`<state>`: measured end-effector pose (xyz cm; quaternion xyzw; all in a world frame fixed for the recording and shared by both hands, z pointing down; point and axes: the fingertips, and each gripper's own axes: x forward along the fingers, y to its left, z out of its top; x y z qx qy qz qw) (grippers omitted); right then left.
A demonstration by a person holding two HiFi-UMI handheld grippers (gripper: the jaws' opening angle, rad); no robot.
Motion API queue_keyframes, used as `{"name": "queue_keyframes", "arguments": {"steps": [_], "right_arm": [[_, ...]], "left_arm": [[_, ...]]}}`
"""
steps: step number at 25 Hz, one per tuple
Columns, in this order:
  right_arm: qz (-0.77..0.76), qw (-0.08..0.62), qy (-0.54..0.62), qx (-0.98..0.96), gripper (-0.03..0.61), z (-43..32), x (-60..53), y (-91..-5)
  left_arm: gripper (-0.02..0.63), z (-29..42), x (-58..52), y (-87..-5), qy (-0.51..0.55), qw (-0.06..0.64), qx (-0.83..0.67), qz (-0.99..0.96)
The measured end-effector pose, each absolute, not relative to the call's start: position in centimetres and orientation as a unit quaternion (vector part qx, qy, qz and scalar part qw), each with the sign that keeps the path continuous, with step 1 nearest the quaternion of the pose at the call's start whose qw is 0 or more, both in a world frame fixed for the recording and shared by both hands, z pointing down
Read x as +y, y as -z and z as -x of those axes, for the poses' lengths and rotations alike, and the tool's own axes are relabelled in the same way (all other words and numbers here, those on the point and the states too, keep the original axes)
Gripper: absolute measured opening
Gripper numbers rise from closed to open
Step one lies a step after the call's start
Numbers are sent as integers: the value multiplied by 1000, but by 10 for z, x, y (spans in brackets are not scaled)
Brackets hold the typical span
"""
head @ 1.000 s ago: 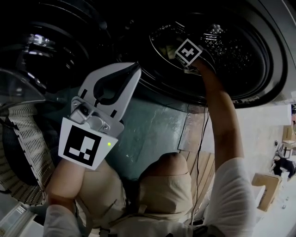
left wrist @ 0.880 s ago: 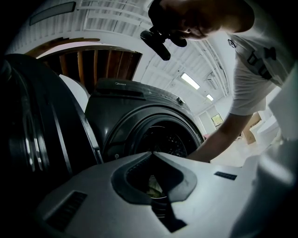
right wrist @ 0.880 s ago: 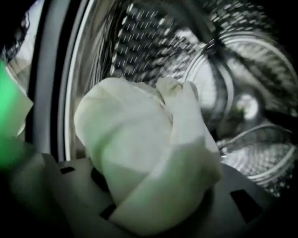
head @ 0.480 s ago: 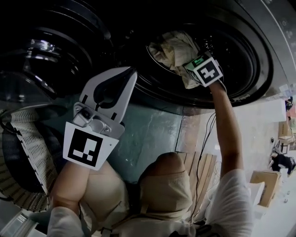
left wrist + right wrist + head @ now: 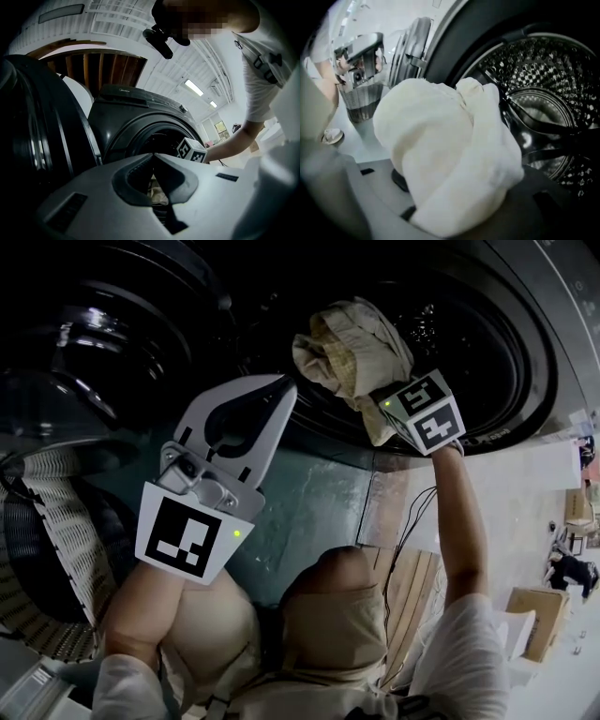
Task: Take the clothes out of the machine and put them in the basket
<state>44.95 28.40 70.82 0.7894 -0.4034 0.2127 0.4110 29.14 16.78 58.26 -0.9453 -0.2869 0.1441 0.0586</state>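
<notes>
At the machine's (image 5: 511,381) round opening, the right gripper (image 5: 380,401) is clamped on a bunched cream cloth (image 5: 352,338). The cloth sits just outside the opening's lower left rim, in front of the dark drum (image 5: 543,93). It bulges up and over the jaws, so in the right gripper view it hides most of them, and only their bases show under it. The gripper's marker cube (image 5: 424,413) sits right of the cloth, with the person's bare right arm (image 5: 459,521) reaching up to it from the lower right.

The left gripper (image 5: 279,388) is held left of the opening and apart from the cloth, over the teal floor (image 5: 319,502). Its jaws are closed tip to tip with nothing between them. The left gripper view shows the tips meeting, and the cloth appears far off through the oval gap behind them.

The machine's door (image 5: 84,343) stands open at the far left. Below it, at the lower left edge of the head view, is the white woven basket (image 5: 66,531), well apart from the cloth. The person's knees (image 5: 342,615) fill the bottom middle, beside a wooden pallet (image 5: 412,587).
</notes>
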Motion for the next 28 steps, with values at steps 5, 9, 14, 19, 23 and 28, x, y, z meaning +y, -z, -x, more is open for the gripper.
{"name": "queue_keyframes", "arguments": {"steps": [5,9,14,19,23,28], "right_arm": [[-792,397,-189,-424,236,-427,273,-696],[-801,380,-188,-422,236,-413,266,-672],[-791,360,-234,-435,235,-361,268,-642],[-755,359,-281,-472,236,-290,250,-598],[-738,353,-300,-491,236,-249,224,-553],[-714,357,-280,-533,236,-230,170,-485]], "left_arm": [[14,-287,154,-582,-132,58,-272,951],[13,-286,127,-563,-125,27,-224,966],[12,-272,113,-526,-89,12,-207,974],[12,-237,76,-481,-43,-5,-147,988],[14,-201,41,-440,3,-49,-101,994],[13,-161,1,-377,2,-83,-19,996]]}}
